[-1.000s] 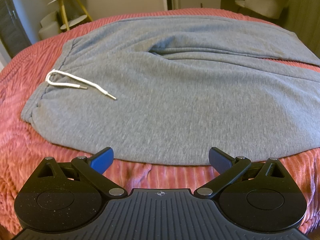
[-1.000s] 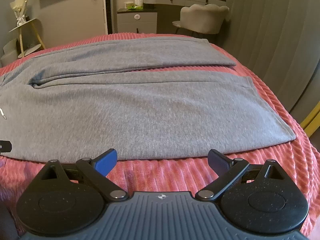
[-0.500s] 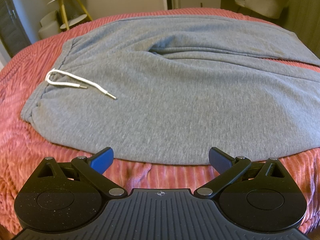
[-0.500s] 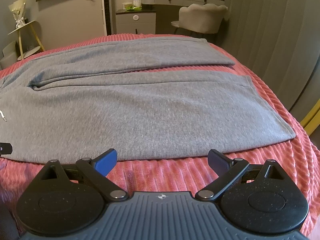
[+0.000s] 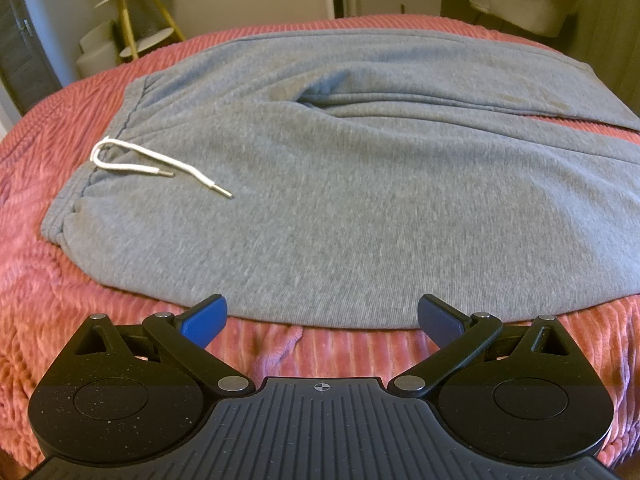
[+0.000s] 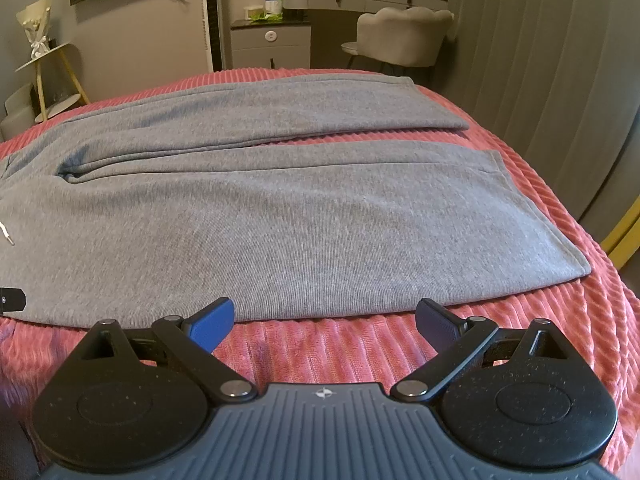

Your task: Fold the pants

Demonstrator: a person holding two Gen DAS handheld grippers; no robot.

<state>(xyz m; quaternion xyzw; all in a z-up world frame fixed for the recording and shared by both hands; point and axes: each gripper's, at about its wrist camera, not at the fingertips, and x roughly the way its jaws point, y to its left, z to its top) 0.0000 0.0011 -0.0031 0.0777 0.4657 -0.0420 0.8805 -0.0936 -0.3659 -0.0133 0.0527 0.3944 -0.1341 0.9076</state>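
While the gray pants (image 5: pixel 360 184) are lying flat and spread out on the pink ribbed blanket (image 5: pixel 36 264), both tongs are waiting at the near edge with nothing in them. The pants are lying sideways across the bed, with the waist off to the left and the two legs running off to the right. In the left wrist view the white string (image 5: pixel 132 160) of the waist is lying loose on top of the gray cloth, near the gathered waistband. The far leg is lying a little apart from the near leg, and a thin strip of pink is showing between them in the right wrist view, where the pants (image 6: pixel 280 220) are ending in two leg ends near the right side of the blanket (image 6: pixel 320 344). The left gripper (image 5: pixel 322 320) is hanging just in front of the near edge of the pants, close to the waist part, and its two fingers are spread wide apart, not touching the cloth. The right gripper (image 6: pixel 324 322) is hanging just in front of the near leg, farther along toward the ankle, and its fingers are spread wide too, with only pink blanket between them. A small black tip at the left edge of the right wrist view is sitting by the pants' near edge. Past the bed, a pale chair (image 6: pixel 400 36) is standing by a gray dresser (image 6: pixel 272 44), and a small round table (image 5: pixel 136 12) with yellow legs is standing at the left.
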